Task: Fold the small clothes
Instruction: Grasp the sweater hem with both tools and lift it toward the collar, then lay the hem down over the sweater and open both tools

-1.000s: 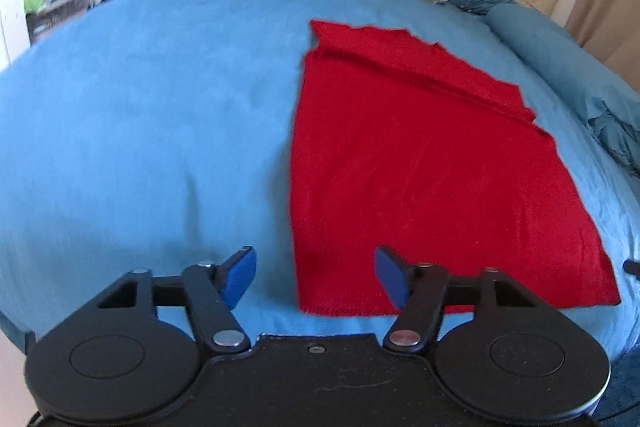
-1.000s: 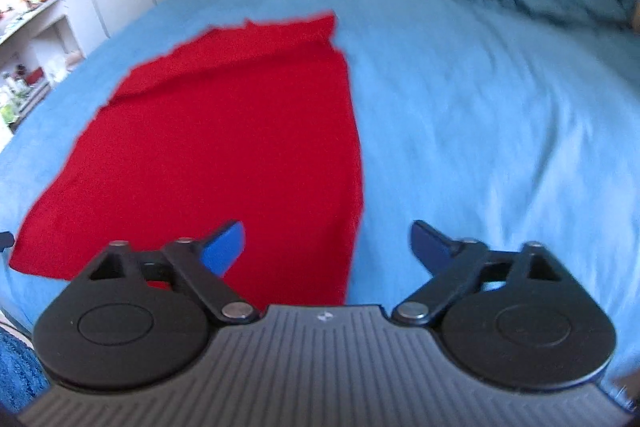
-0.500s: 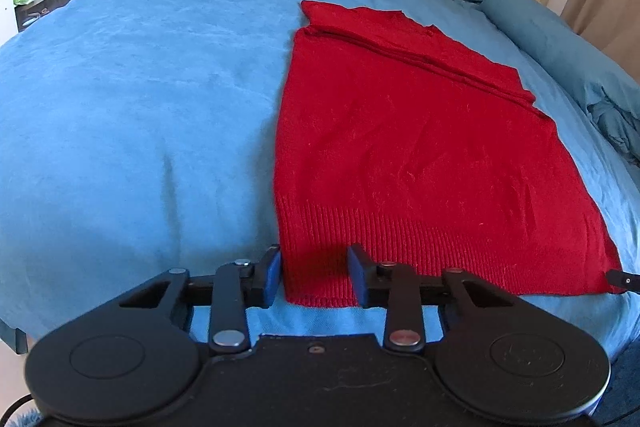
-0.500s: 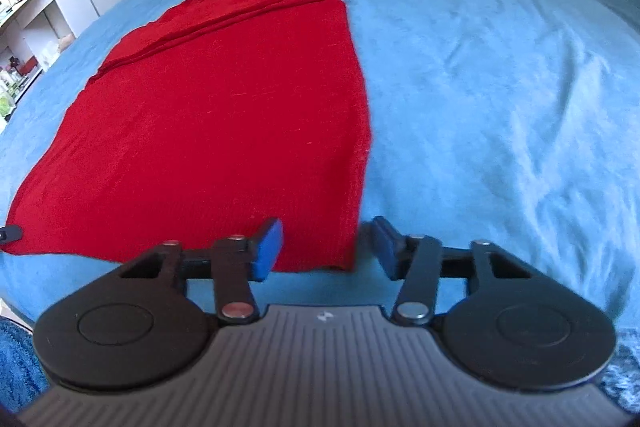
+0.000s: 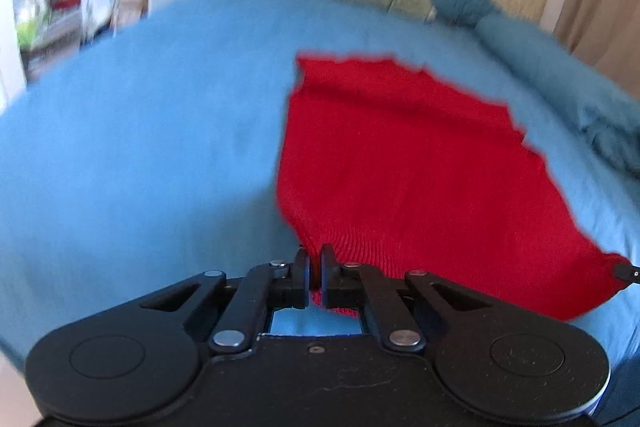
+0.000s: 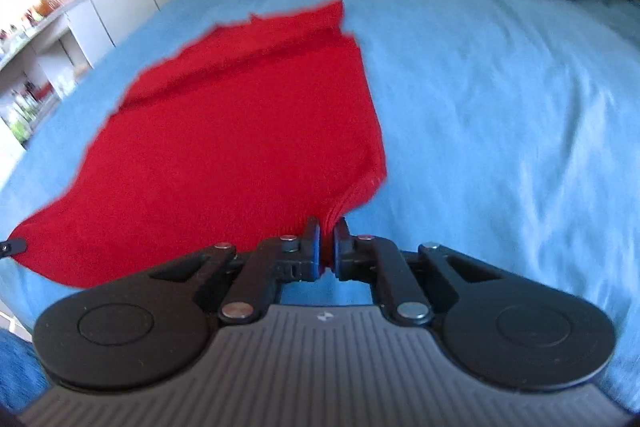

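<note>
— Where is the folding standing?
— Barely begun: the left claw and right claw are each pinching a near corner of the red knit, lying mostly flat on the bed. Folding over is remaining.

No readable text, labels or numbers anywhere

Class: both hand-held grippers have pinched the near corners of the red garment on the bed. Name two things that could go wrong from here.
1. The left hand-held gripper and right hand-held gripper each hold only a small bit of the red garment; a corner might slip out.
2. The far end lies in uneven layers; folding over it could leave a crooked fold.
</note>
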The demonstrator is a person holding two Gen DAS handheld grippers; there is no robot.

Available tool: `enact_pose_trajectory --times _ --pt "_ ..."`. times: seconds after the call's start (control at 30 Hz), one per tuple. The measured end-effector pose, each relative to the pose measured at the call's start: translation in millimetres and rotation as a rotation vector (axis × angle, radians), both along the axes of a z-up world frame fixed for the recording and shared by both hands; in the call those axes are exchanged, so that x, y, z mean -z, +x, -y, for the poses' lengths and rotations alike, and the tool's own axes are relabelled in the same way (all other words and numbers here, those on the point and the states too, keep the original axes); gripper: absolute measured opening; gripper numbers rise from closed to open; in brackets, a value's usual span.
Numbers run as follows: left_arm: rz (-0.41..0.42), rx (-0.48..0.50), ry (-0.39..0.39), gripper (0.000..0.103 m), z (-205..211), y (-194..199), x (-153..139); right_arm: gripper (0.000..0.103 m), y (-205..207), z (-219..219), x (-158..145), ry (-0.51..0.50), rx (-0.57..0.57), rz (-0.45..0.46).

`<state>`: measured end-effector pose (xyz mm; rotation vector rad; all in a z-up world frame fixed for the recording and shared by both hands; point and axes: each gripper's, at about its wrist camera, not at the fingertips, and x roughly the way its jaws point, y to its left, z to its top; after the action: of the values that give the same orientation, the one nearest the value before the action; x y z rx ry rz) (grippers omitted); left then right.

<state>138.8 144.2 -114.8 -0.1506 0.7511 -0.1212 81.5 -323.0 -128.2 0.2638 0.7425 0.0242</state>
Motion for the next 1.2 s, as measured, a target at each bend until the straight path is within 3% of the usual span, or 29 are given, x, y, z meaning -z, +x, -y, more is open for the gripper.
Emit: enact_pose_trajectory --times 0.23,0.33,0.43,0.57,0.73,0.9,1.07,1.13,1.17,1.2 --pt "0.221 0.028 0.023 0.005 19.0 83.0 -89.3 0.022 85.7 8.8 -88.4 0.006 -0.029 0.137" --pt "0.258 0.010 0.045 0.005 28.1 140.1 -110.0 0.022 143.8 10.5 -117.8 -0.013 -0.043 0.176" --pt "0.273 -0.029 0.071 0.005 36.5 198.7 -114.0 0.022 210.1 10.5 -127.0 -0.043 -0.053 0.178" --pt "0.260 -0.085 0.109 0.005 47.7 278.8 -91.8 0.022 303.1 15.2 -108.1 -0.051 -0.030 0.141" --pt "0.174 -0.164 0.115 0.005 57.8 365.9 -24.3 0.021 395.3 22.4 -46.5 -0.014 0.012 0.096" --pt "0.106 -0.201 0.136 0.005 64.8 414.7 32.1 0.021 446.4 23.7 4.7 -0.075 0.051 0.057" --pt "0.065 -0.232 0.097 0.007 57.3 433.6 58.7 0.024 465.6 21.3 22.4 -0.099 0.038 0.072" --pt "0.076 -0.226 0.115 0.013 56.8 432.6 58.8 0.036 462.8 19.7 21.3 -0.116 0.028 0.106" --pt "0.082 -0.222 0.124 0.036 57.5 431.3 55.3 0.056 458.8 17.3 20.7 -0.131 0.024 0.119" --pt "0.088 -0.219 0.128 0.053 58.6 427.6 51.7 0.067 454.4 15.1 17.5 -0.156 0.027 0.139"
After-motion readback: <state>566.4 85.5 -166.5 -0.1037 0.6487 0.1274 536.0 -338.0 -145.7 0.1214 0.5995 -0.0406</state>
